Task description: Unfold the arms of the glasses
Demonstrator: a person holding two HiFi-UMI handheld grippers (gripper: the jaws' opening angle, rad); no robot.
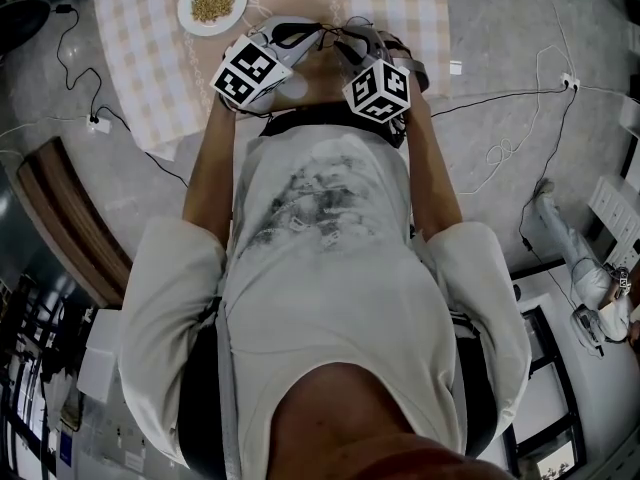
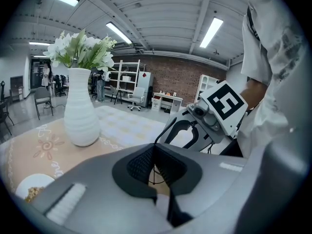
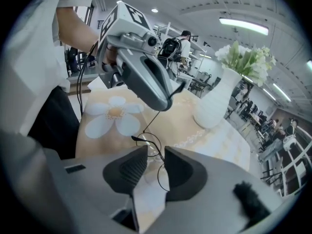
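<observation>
While the left gripper (image 2: pixel 155 150) is pinching a thin wire arm of the glasses (image 3: pixel 150 147) between closed pads, the right gripper (image 3: pixel 156 155) is standing with its jaws apart and gripping nothing. A round rim is showing in that gap, low at the centre of the right gripper view. From the left gripper's tip the wire arm is running down to the rims; whether they are resting on the cloth (image 3: pixel 114 113) I cannot tell.

In the head view both grippers are crowding together at top centre, tight against the person's torso and just over the near edge of the table (image 1: pixel 140 58). Beyond them, toward the top of the frame, the cloth is lying open.

A daisy print is showing on the cloth at centre left of the right gripper view. Grey floor is spreading round the table, with cables (image 1: pixel 500 158) trailing across it on both sides.

A white vase (image 3: pixel 212 106) of flowers (image 3: pixel 246 57) is standing at upper right of that view, near and beyond the glasses. A plate (image 1: pixel 212 3) of food is sitting at upper left of the head view, well apart. Shelves (image 2: pixel 127 77) and a brick wall (image 2: pixel 175 79) are closing off the far side of the room.
</observation>
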